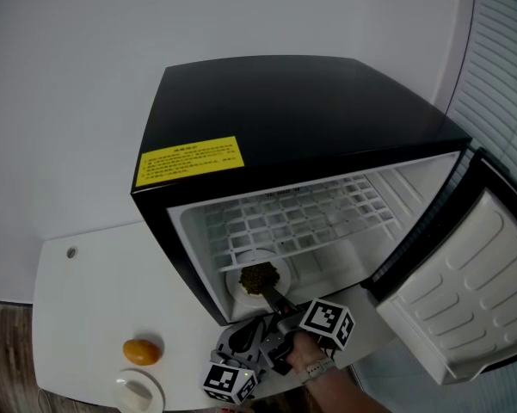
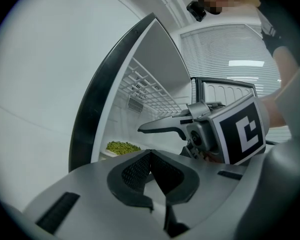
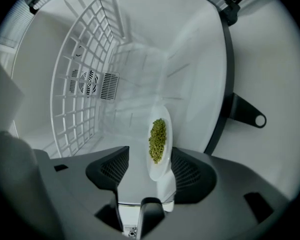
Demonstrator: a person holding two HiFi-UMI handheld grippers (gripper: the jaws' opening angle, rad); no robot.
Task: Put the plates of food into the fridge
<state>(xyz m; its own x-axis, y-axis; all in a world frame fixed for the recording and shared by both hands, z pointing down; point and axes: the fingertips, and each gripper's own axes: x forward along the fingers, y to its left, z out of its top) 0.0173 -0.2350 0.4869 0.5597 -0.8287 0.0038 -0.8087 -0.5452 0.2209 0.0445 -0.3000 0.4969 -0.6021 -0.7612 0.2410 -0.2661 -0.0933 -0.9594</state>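
A white plate of green peas (image 1: pixel 257 279) sits on the floor of the open black fridge (image 1: pixel 301 110), near its front left. My right gripper (image 1: pixel 274 296) reaches in at the plate's near rim. In the right gripper view the plate (image 3: pixel 158 139) stands between the open jaws of that gripper (image 3: pixel 150 155). Its rim lies close to the right pad (image 3: pixel 185 170), with a wide gap to the left pad. My left gripper (image 1: pixel 248 335) waits shut and empty just outside the fridge. In its own view the left gripper (image 2: pixel 150 157) faces the plate (image 2: pixel 122 147) and the right gripper (image 2: pixel 162 127).
A wire shelf (image 1: pixel 297 209) spans the fridge above the plate. The fridge door (image 1: pixel 464 291) hangs open to the right. On the white table (image 1: pixel 77 291) at the left lie an orange fruit (image 1: pixel 142 351) and a round white object (image 1: pixel 139 392).
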